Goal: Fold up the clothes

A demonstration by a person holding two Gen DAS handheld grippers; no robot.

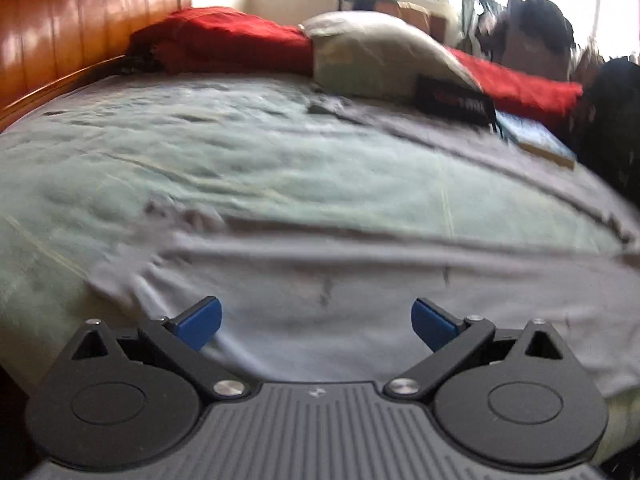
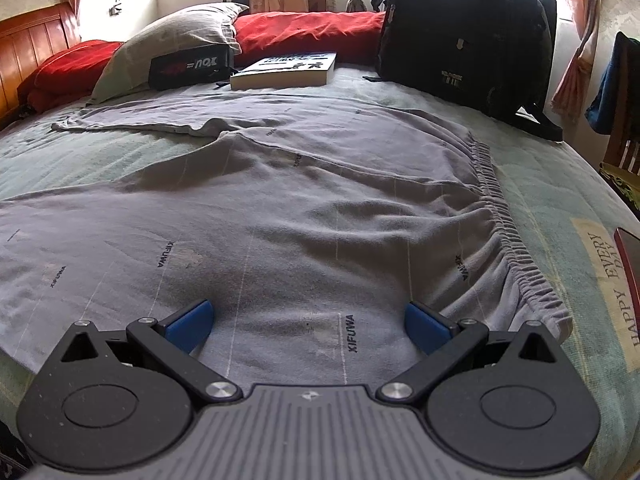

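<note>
We see a grey garment [image 2: 280, 200] – looks like pants w/ an elastic waistband [image 2: 504, 216] and small "KIFUWA" print – spread flat across the pale green bed cover [image 2: 540, 184]. It covers most of the near and middle part of the bed; the gathered waistband runs along its right side, near the bed's right edge, and one leg stretches toward the far left, ending close to the pillow [image 2: 172, 40].

The right gripper [image 2: 308, 324] hovers low over the near part of the garment, fingers [image 2: 188, 326] spread wide w/ nothing between them. We can't tell whether the blue tips touch the cloth.

The left gripper [image 1: 316, 322] is also over grey fabric [image 1: 340, 312] near the bed's front edge, fingers [image 1: 200, 320] spread wide, nothing pinched. That view is motion-blurred, so fine detail is lost; a bunched fold lies just beside the left fingertip.

Along the far edge of the bed: a red blanket [image 2: 308, 32] behind the grey pillow, a black pouch [image 2: 192, 68] w/ red and white lettering leaning against the pillow, a thick book [image 2: 286, 70] w/ a blue cover just right of it, and a big black backpack [image 2: 464, 32] standing at the far right corner. A wooden headboard [image 1: 80, 28] closes the bed's left side. At the right edge a printed patch reads "HAPPY EVERY DAY" [image 2: 604, 284] – beside it a dark red-rimmed flat object, partly cut off.
</note>
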